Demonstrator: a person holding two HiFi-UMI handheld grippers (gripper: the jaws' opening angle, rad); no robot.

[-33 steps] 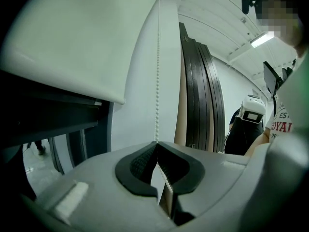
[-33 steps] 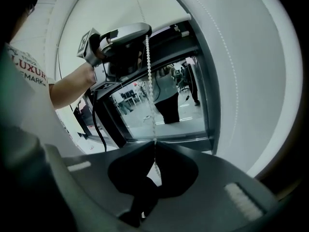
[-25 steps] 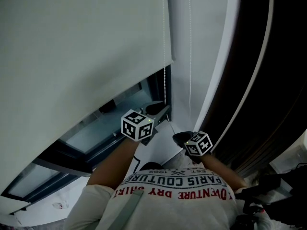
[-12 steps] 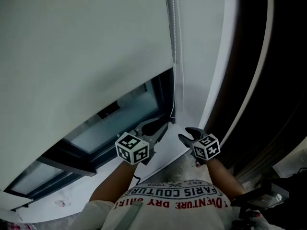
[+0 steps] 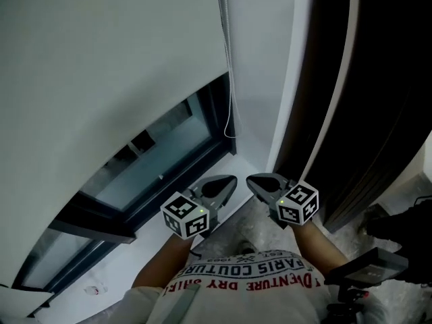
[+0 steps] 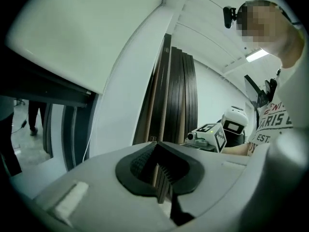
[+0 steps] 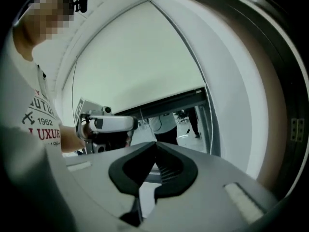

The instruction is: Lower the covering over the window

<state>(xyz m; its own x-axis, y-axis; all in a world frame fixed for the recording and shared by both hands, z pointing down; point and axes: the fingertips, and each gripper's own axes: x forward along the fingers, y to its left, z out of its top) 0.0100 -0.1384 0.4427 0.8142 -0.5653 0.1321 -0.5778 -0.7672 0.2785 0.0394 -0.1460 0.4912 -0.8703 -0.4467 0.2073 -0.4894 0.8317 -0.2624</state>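
The pale roller blind [image 5: 101,79] hangs over the upper part of the window, and dark glass [image 5: 155,154] shows below its bottom edge. Its bead chain [image 5: 229,100] hangs loose along the blind's right side, ending in a loop above both grippers. My left gripper [image 5: 228,181] and right gripper [image 5: 253,179] sit side by side over the sill, below the chain and apart from it. Both have just closed their jaws, with nothing between them. The left gripper view shows its shut tips [image 6: 155,146], and the right gripper view shows the same [image 7: 155,146], with the chain [image 7: 211,124] beyond.
A white wall strip [image 5: 260,79] runs right of the chain, then a dark folded panel [image 5: 378,113]. The white sill [image 5: 162,255] lies under the left gripper. Dark equipment [image 5: 398,228] stands at the lower right.
Both grippers have drawn back from the chain towards the person and now sit level with each other. Their jaws, apart half a second ago, are now closed and hold nothing.
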